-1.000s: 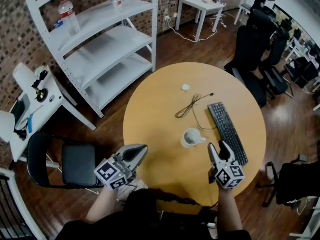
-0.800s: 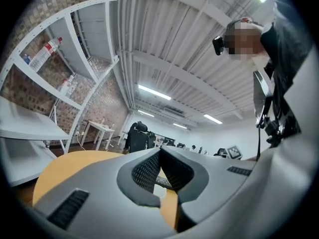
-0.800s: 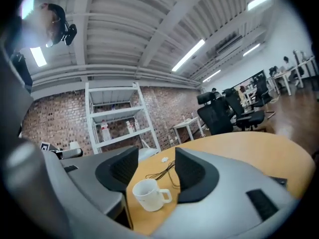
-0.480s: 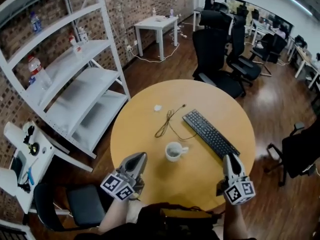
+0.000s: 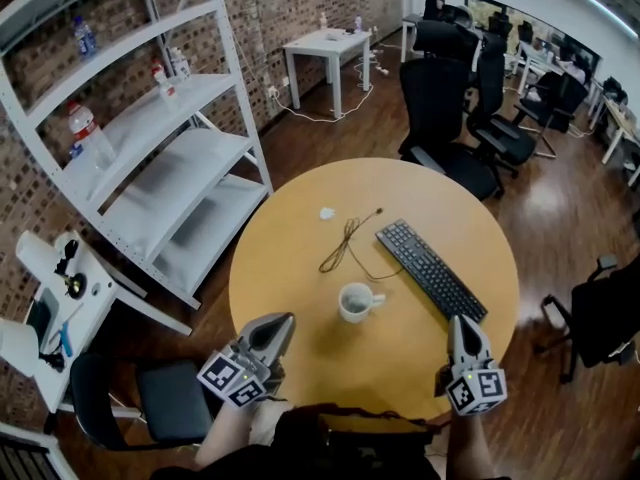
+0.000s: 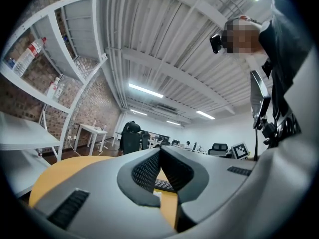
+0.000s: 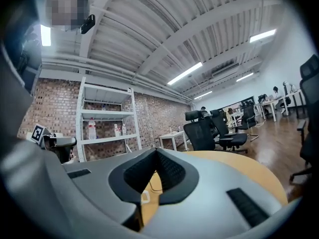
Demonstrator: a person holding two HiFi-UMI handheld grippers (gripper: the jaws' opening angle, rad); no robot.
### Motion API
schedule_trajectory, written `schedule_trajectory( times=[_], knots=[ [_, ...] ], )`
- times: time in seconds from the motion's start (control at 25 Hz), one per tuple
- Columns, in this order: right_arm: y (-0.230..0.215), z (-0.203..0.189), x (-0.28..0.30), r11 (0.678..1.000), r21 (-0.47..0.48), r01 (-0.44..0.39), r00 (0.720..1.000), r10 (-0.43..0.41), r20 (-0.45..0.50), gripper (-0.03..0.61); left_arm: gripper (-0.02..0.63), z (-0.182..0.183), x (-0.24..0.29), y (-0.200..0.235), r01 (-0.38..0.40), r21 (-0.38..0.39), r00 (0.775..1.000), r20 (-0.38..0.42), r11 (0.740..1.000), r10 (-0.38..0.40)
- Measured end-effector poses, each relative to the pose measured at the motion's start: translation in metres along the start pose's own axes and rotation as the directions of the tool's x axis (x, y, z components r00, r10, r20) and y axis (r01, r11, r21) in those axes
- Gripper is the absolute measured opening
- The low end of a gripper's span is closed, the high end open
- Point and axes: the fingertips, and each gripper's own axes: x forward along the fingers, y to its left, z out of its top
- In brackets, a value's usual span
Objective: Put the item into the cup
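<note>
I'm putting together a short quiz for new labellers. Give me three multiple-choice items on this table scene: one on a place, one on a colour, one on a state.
1. Where does the cup stand on the table?
A. Near the middle
B. At the far edge
C. On the shelf

2. What colour is the keyboard?
A. White
B. Black
C. Red

3. How is the right claw?
A. Shut and empty
B. Shut on the cup
C. Wide open

Answers:
1 A: the cup sits mid-table, beside the keyboard.
2 B: its keys and frame are black.
3 A: its jaws meet with nothing between them, well short of the cup.
</note>
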Motion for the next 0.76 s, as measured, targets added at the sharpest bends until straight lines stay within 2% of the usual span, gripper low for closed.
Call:
schedule_trajectory(
  times=[0.24, 0.76],
  knots=[
    [0.001, 0.002, 0.007, 1.000, -0.001, -0.023, 1.000, 0.023, -0.003, 0.009, -0.006, -0.002, -0.014, 0.015, -0.061, -0.021, 0.998, 0.010, 0.998, 0.062],
    [-0.004, -0.001, -0.003, 1.000, -0.002, 0.009, 1.000, -0.009, -0.010, 0.009, -0.006, -0.006, -0.015, 0.019, -0.054, -0.024, 0.999, -0.007, 0.998, 0.054]
  ],
)
